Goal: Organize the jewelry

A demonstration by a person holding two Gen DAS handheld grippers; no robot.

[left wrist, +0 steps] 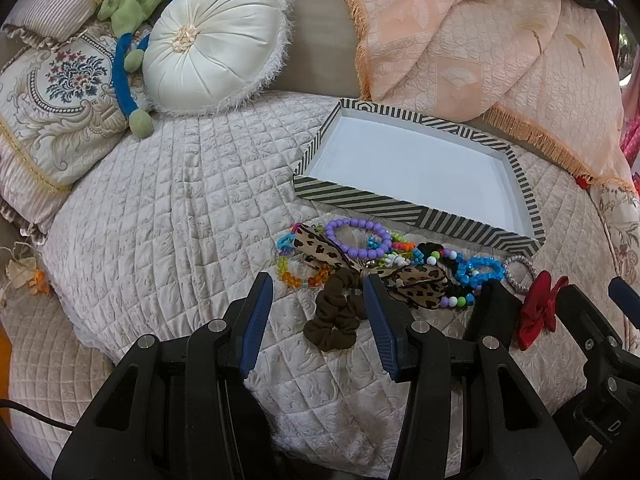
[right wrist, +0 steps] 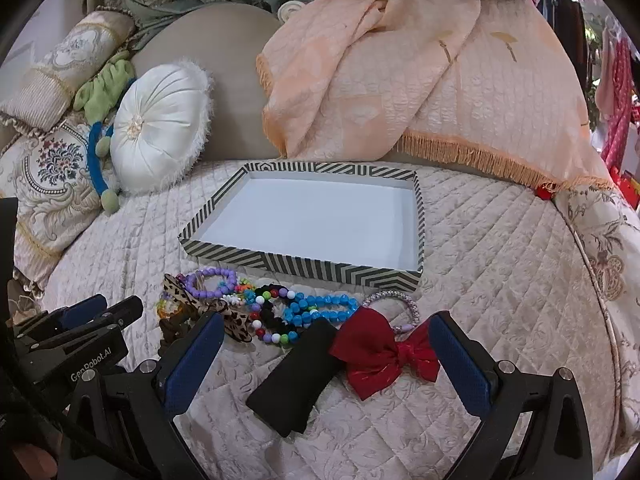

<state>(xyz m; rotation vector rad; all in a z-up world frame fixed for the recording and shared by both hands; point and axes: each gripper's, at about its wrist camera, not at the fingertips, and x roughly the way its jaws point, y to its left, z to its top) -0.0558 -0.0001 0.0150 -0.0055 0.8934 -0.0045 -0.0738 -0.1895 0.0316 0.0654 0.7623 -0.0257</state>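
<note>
Jewelry pile (left wrist: 384,264) beside striped tray (left wrist: 416,208), just beyond left claw (left wrist: 318,290) and right claw (right wrist: 326,328), both apart.

A home bedroom: a cream quilted bedspread (right wrist: 500,264), round white satin cushion (left wrist: 212,40), embroidered floral pillow (left wrist: 60,92)

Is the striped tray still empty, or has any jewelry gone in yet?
Empty. The striped tray shows only its bare white floor in both views; the purple bead bracelet, red bow and other pieces all lie on the quilt in front of it.

Bright even light, soft shadows, strong fisheye edge warp
</note>
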